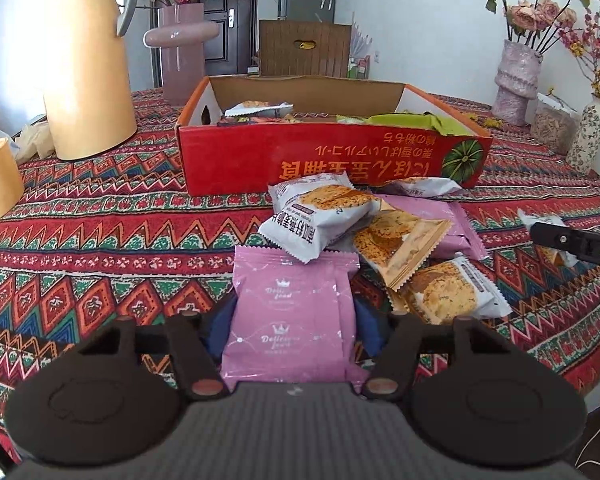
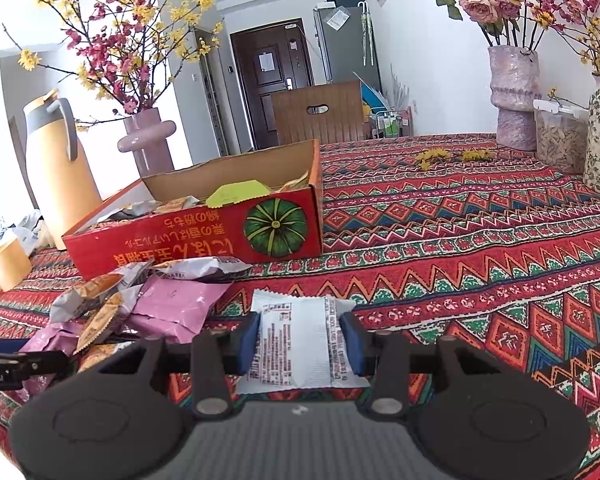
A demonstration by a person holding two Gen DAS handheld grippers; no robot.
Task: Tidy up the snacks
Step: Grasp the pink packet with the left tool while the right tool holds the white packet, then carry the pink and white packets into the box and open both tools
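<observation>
At lower centre of left view, pink snack packet [image 1: 292,320] clamped by left tool [image 1: 296,320], long axis pointing up-frame toward red carton [image 1: 332,160] beyond loose pile [image 1: 384,232]. White packet [image 2: 300,344] gripped by right tool [image 2: 300,340]; carton [image 2: 204,232] seen upper left, further off.

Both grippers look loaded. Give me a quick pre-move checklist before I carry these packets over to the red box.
1. Left gripper closed on the pink foil snack packet: ok, blue pads press both sides.
2. Right gripper closed on the white printed snack packet: ok.
3. Pink packet free of the pile: not ok, a white biscuit packet overlaps its far edge.
4. Red cardboard box with the pumpkin picture open on top: ok.
5. Room inside the box: cannot tell; packets, including a green packet, already lie inside.
6. Right gripper's path to the box: ok, only patterned tablecloth lies between.
</observation>
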